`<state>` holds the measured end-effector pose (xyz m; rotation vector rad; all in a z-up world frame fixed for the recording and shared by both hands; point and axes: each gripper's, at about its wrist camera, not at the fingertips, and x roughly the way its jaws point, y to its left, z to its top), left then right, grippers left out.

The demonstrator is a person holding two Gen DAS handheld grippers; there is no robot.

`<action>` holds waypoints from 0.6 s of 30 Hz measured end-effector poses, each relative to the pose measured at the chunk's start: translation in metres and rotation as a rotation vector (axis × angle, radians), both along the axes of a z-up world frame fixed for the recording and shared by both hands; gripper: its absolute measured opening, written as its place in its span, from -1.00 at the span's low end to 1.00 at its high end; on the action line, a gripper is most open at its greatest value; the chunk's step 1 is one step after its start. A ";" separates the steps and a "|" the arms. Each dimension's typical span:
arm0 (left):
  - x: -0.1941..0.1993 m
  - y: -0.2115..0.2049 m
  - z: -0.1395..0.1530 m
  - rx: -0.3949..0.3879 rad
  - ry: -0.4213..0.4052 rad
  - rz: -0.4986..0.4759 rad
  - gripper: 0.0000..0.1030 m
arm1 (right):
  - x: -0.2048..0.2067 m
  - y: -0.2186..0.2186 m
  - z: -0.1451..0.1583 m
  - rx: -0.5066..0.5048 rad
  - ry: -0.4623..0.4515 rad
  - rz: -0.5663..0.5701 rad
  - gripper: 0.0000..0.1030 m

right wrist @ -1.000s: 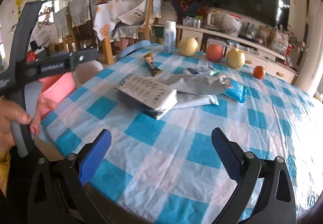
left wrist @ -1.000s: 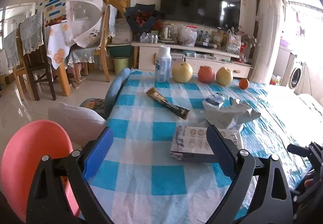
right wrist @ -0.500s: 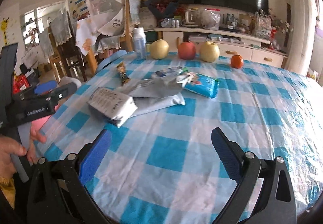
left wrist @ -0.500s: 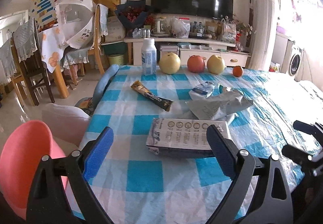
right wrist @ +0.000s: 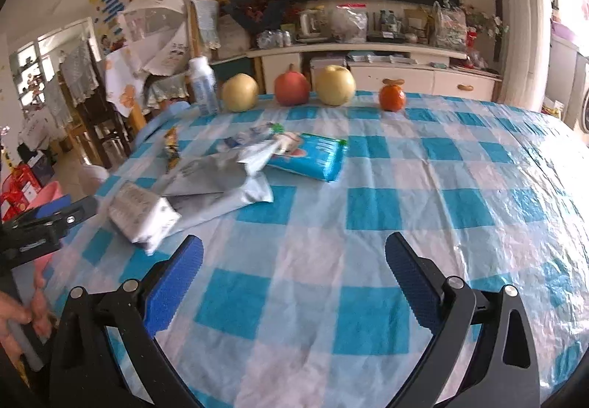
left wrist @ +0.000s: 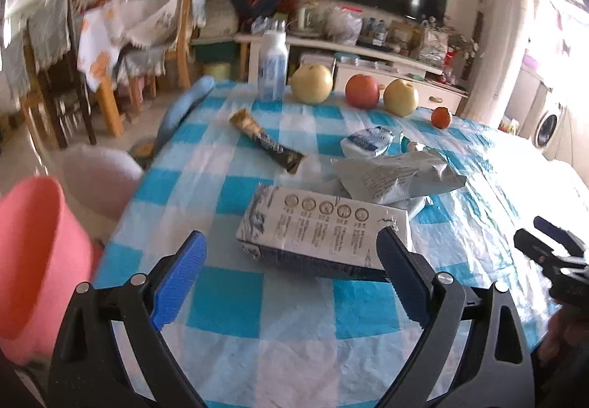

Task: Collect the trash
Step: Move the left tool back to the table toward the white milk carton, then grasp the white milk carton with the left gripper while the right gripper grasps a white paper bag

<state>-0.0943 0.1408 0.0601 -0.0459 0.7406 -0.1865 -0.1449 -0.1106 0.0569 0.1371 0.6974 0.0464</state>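
Trash lies on a blue-and-white checked tablecloth [left wrist: 243, 301] [right wrist: 368, 209]. A flattened grey carton [left wrist: 324, 227] [right wrist: 141, 216] lies just beyond my open left gripper [left wrist: 291, 275], whose right pad overlaps the carton's near corner in the view. Behind the carton are a silver foil bag [left wrist: 394, 176] [right wrist: 213, 176], a dark snack-bar wrapper [left wrist: 267, 141] [right wrist: 171, 146], a small white-blue packet [left wrist: 368, 143] and a blue wet-wipe pack [right wrist: 313, 158]. My right gripper [right wrist: 294, 283] is open over bare cloth, well to the right of the pile.
A white bottle [left wrist: 272, 66] [right wrist: 203, 86], two yellow pears [left wrist: 312, 83] [right wrist: 335, 85], a red apple [left wrist: 362, 91] [right wrist: 291, 88] and a small orange [left wrist: 441, 117] [right wrist: 392, 98] line the far edge. A pink bin [left wrist: 33, 261] and a white stool [left wrist: 99, 180] stand left of the table.
The left gripper has moved closer to the carton, which now sits larger between its fingers. The right gripper's view has swung rightward, so the pile lies further left. Both stay open.
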 end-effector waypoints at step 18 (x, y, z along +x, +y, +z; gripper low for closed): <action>0.030 0.034 -0.034 -0.584 0.283 0.198 0.82 | 0.067 -0.003 -0.009 0.268 0.055 0.180 0.90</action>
